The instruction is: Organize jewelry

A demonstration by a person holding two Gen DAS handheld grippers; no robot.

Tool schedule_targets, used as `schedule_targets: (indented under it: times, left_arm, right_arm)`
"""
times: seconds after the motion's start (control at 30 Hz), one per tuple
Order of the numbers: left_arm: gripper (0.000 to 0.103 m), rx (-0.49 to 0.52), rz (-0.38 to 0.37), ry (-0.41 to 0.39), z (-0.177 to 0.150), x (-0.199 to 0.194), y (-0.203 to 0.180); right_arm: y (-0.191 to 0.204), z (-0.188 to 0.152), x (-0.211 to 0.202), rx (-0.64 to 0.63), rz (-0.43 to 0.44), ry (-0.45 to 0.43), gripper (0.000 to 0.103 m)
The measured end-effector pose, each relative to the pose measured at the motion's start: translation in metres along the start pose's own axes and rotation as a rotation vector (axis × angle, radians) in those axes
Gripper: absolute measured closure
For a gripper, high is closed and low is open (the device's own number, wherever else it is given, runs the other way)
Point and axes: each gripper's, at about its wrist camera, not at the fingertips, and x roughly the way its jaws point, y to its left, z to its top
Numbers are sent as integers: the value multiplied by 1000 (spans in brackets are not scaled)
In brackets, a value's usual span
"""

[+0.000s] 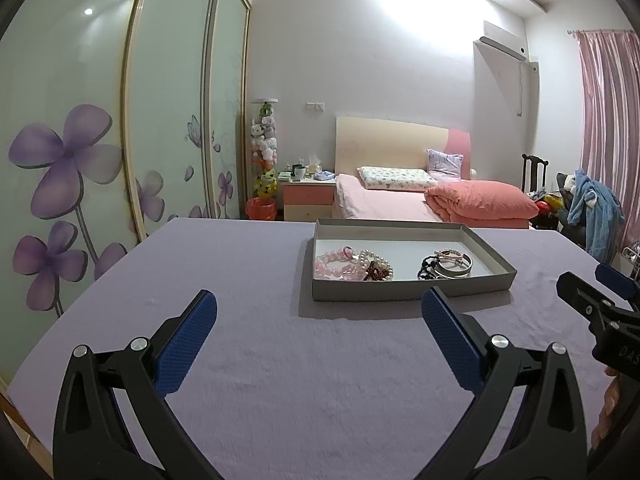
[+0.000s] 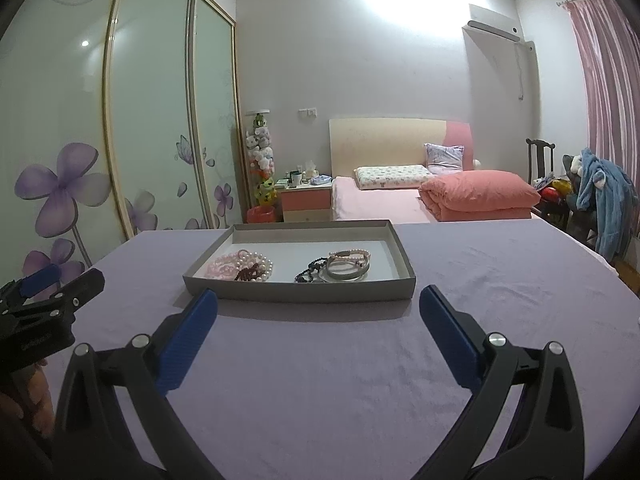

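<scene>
Jewelry lies in two heaps inside the shallow grey cardboard tray (image 2: 300,292) on the lilac cloth-covered table (image 2: 480,340): glossy pink and pearl bead bracelets (image 2: 240,266) left, black beads and smooth metal bangles (image 2: 344,270) right. Left gripper (image 1: 320,336) and right gripper (image 2: 318,334) hover wide apart, empty, short of the tray. Sorted already or awaiting sorting, either fits.

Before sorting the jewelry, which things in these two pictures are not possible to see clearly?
- Bracelets on the tray's left: overlapping in both views, so their number is unclear.
- Dark beads: too small to tell the clasp or length.
- Tray floor near the front: hidden by its front wall in both views.
- Right gripper: cut off by the left wrist view's edge.
- Nightstand items: too far and small.
</scene>
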Motion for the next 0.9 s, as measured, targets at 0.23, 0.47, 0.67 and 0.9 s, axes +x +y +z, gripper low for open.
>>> schedule_targets:
  times: [0.23,0.47,0.67,0.9]
  left_arm:
    - [2,1,-2,2,1,1,-1]
    - [2,1,-1,3,1,1,-1]
    - [2,0,-2,4,1,1,-1]
    - [2,1,0,5,2,1,-2]
  right_arm:
    - [0,0,0,2,0,1,4]
    - [0,-1,1,10,-1,8,4]
    - [1,-1,1,9,0,11,4]
    - [1,0,1,11,1,15,4]
